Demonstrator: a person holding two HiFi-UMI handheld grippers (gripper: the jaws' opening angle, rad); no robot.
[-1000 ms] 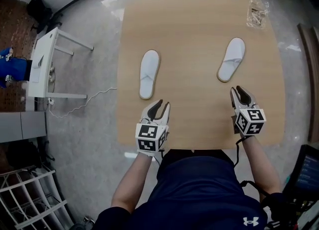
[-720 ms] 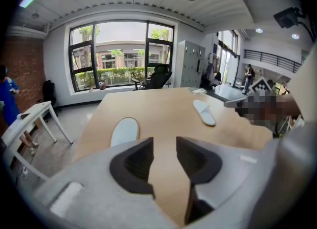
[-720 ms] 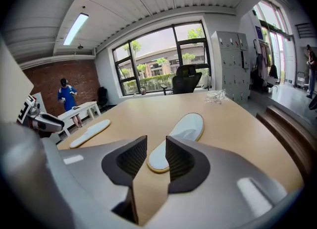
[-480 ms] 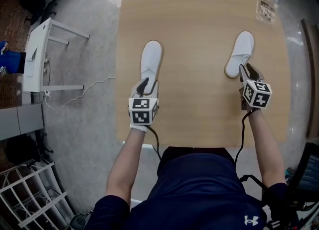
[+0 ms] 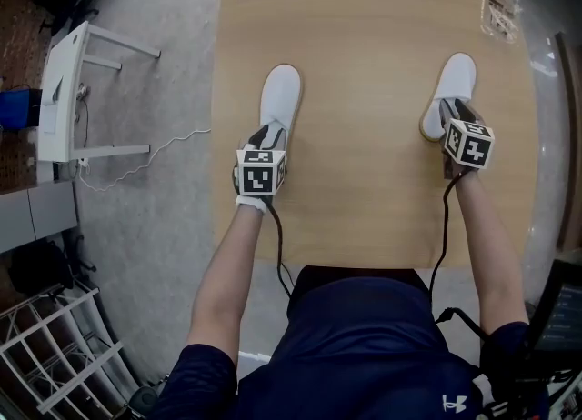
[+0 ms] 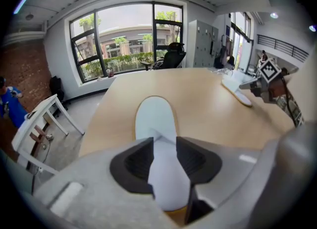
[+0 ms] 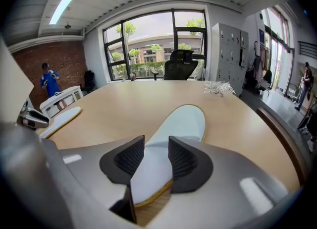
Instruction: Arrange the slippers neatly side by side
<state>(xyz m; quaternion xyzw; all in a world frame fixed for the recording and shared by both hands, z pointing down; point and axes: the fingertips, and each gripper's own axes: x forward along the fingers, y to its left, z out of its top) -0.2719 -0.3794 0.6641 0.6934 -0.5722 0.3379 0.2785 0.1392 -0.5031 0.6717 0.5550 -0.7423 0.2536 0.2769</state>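
Observation:
Two white slippers lie apart on the wooden table (image 5: pixel 364 191), both with the covered toe end towards me. The left slipper (image 5: pixel 280 95) (image 6: pixel 154 119) has my left gripper (image 5: pixel 265 135) (image 6: pixel 164 148) set over its near end; the jaws stand wide, with the white upper between the pads (image 6: pixel 137 161). At the table's right, my right gripper (image 5: pixel 452 116) (image 7: pixel 155 148) straddles the near end of the right slipper (image 5: pixel 455 82) (image 7: pixel 185 119). Its jaws are opening with the slipper between them. Each gripper view also shows the other slipper far off to the side.
A clear plastic bag (image 5: pixel 502 2) (image 7: pixel 218 88) lies at the table's far right corner. A white side table (image 5: pixel 62 91) and a cable (image 5: pixel 155 162) are on the floor to the left. An office chair (image 7: pixel 181 64) stands beyond the far edge. A person in blue (image 7: pixel 48 82) stands by the brick wall.
Both grippers have moved forward from the table's near edge onto the slippers' near ends, and their jaws have spread wider. The slippers lie where they were.

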